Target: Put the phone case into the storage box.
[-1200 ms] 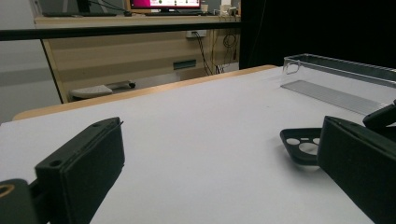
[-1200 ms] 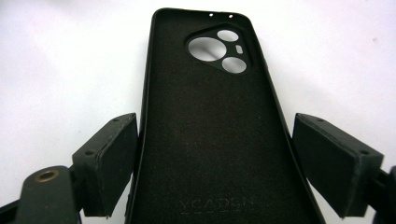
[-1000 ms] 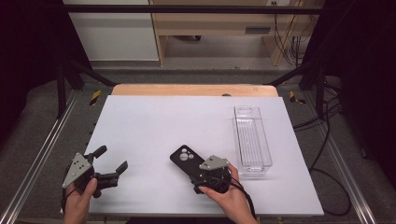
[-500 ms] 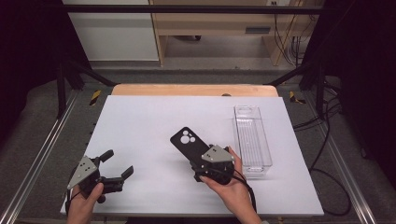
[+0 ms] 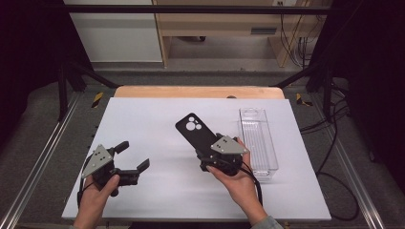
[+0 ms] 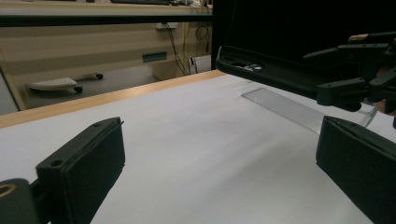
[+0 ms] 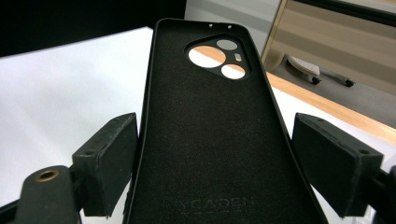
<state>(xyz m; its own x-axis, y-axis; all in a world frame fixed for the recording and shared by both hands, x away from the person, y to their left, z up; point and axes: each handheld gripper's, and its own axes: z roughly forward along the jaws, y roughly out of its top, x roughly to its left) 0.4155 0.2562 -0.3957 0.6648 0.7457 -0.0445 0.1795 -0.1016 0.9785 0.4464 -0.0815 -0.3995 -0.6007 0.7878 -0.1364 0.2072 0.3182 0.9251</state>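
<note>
On the white table, high view: right gripper (image 5: 210,155) holds a black phone case (image 5: 197,134) lifted off the table (image 5: 143,124), just left of a clear plastic tray (image 5: 258,138); left gripper (image 5: 133,157) has jaws spread, nothing between.
Left gripper view: jaws wide apart over bare table; phone case (image 6: 275,74) hangs above the surface at upper right.
Right gripper view: jaws far apart, clamped on the case's (image 7: 205,140) two long edges; camera cut-outs point away.

The phone case (image 5: 197,136) is up off the white table (image 5: 157,119), right of centre, its near end between the jaws of the right gripper (image 5: 220,153). Just right of it, a clear tray (image 5: 258,140) lies on the table, running near to far. The left gripper (image 5: 128,160) is well apart, over the near left corner.
</note>
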